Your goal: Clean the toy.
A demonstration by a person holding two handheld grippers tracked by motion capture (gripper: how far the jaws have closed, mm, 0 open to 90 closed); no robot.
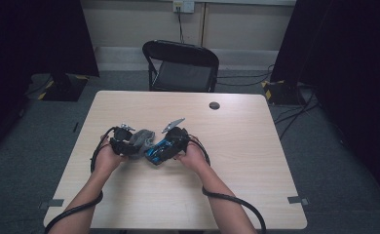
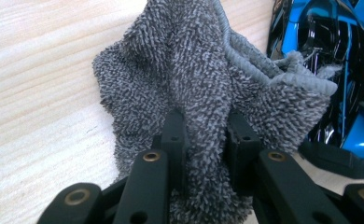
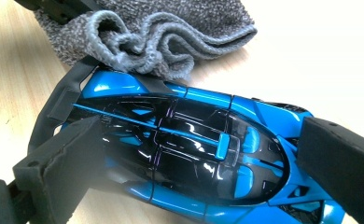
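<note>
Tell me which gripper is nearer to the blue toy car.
Right. The right gripper has its jaws on either side of the blue toy car; the left gripper is clamped on the grey cloth beside it.

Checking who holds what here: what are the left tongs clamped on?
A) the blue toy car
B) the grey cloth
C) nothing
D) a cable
B: in the left gripper view the left tongs pinch the grey cloth, while the toy car sits between the right tongs.
</note>
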